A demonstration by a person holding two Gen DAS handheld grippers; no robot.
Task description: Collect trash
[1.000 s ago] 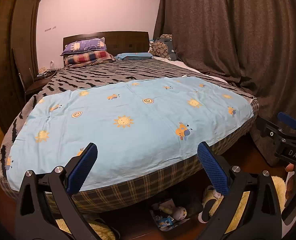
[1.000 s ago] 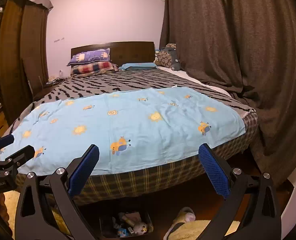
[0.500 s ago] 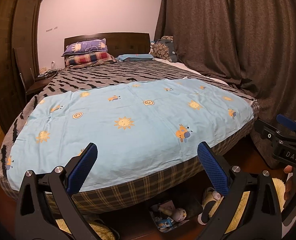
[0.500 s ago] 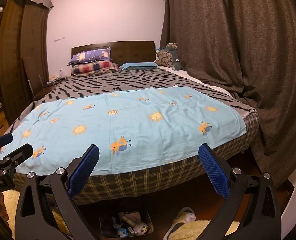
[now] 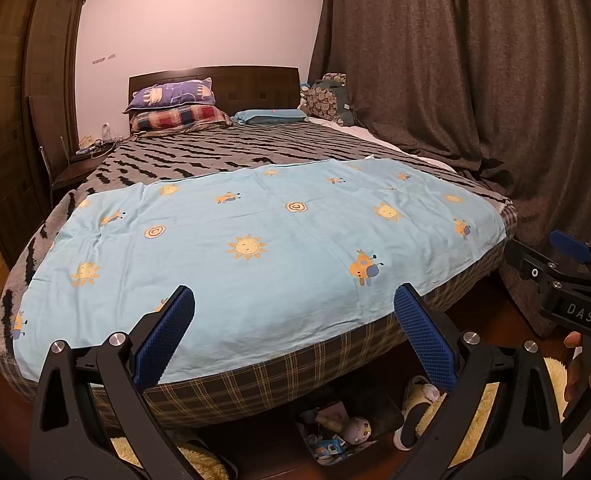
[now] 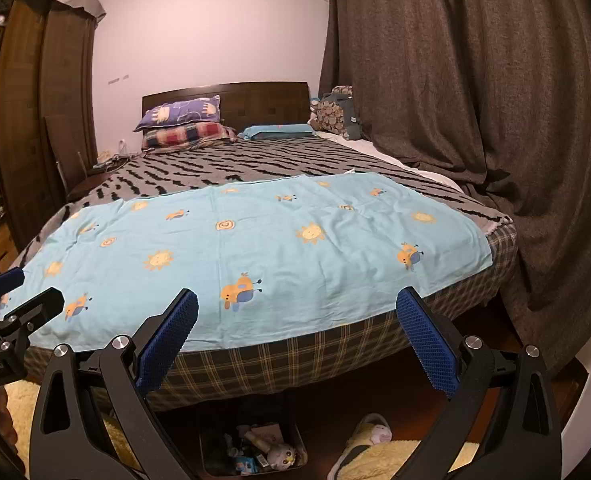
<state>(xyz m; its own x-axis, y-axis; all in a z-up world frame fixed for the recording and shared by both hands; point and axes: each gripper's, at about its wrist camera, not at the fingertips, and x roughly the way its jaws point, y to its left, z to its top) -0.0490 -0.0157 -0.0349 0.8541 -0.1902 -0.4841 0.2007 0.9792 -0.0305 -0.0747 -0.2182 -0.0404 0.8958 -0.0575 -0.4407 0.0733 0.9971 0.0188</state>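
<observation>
Dim bedroom with a wide bed (image 5: 255, 168) against a pink wall. Under the foot of the bed stands a dark bin (image 6: 251, 450) holding small trash and a little toy. A slipper (image 6: 369, 438) lies just beside it on the floor. Over the bed lies a light blue sheet (image 6: 255, 248) with sun prints. The left gripper (image 5: 295, 344) and the right gripper (image 6: 297, 346) both hang above the floor before the bed, jaws spread wide, holding nothing. Brown curtains (image 5: 475, 80) hang at the right.

bed (image 5: 215, 160) | blue sheet (image 5: 255, 248) across foot | pillows (image 5: 175, 106) at headboard | curtain (image 5: 475, 80) right
</observation>
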